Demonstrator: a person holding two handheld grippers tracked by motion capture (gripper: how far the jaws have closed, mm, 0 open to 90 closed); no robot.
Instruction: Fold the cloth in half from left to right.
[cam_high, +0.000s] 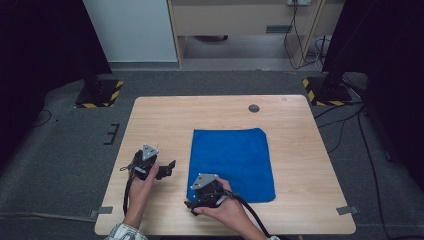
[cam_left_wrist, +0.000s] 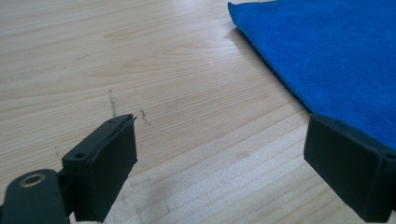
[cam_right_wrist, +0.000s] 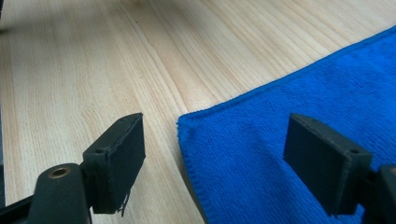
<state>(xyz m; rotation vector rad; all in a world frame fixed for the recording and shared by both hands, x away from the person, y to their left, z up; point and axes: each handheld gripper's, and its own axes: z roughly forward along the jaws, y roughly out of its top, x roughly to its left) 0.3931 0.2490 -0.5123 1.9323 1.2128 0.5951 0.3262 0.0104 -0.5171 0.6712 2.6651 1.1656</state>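
Nearest the person, the right tongs (cam_high: 192, 204) hang spread just over the near-left corner of the blue cloth (cam_high: 232, 162), one pad above bare wood and the other above the fabric, pinching nothing. To their left, the left tongs (cam_high: 171, 165) stand spread too, empty, low over the tabletop (cam_high: 160, 120) beside the cloth's left edge. The likely slip, as I judge it, is closing onto wood and missing the thin hem, or catching a single layer and dragging the cloth askew. The cloth lies flat on the right of the middle, its slightly longer axis running away from the person.
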